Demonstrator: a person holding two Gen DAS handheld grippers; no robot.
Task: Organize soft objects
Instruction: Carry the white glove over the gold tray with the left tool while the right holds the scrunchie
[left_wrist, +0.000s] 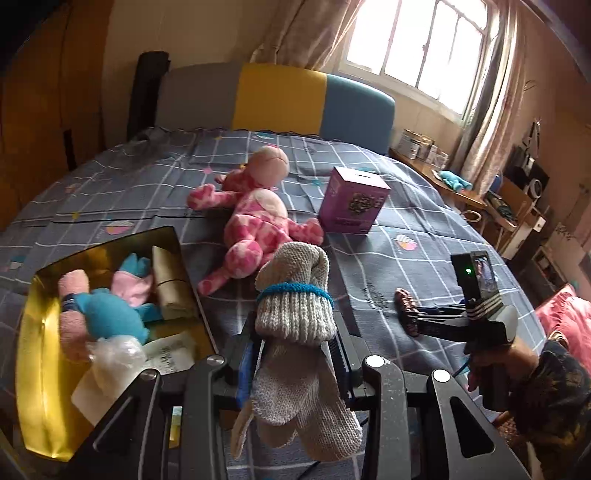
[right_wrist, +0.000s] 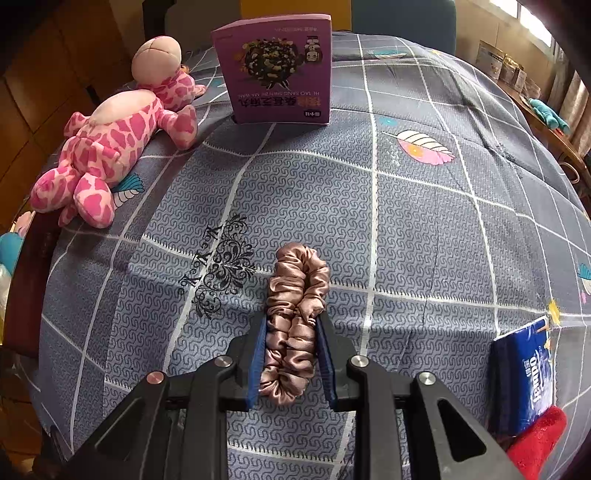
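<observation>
Left hand-held gripper (left_wrist: 295, 354): jaws nearly closed, clamped on a grey knitted sock bundle bound with a blue elastic band (left_wrist: 295, 317), lifted above the grey checked bed cover (left_wrist: 424, 229); to its left, a gold-lined open box (left_wrist: 37, 332) holding a blue plush toy (left_wrist: 110, 314) and a pink rolled cloth (left_wrist: 74, 317); ahead, a pink spotted plush giraffe (left_wrist: 255, 214) and a purple cardboard box (left_wrist: 352, 201).
Right hand-held gripper (right_wrist: 291, 332): jaws nearly closed, pressing a brown satin scrunchie (right_wrist: 295, 317) lying on the bed cover; to its right, a blue tissue pack (right_wrist: 521, 376) touching a red cloth (right_wrist: 539, 439).
</observation>
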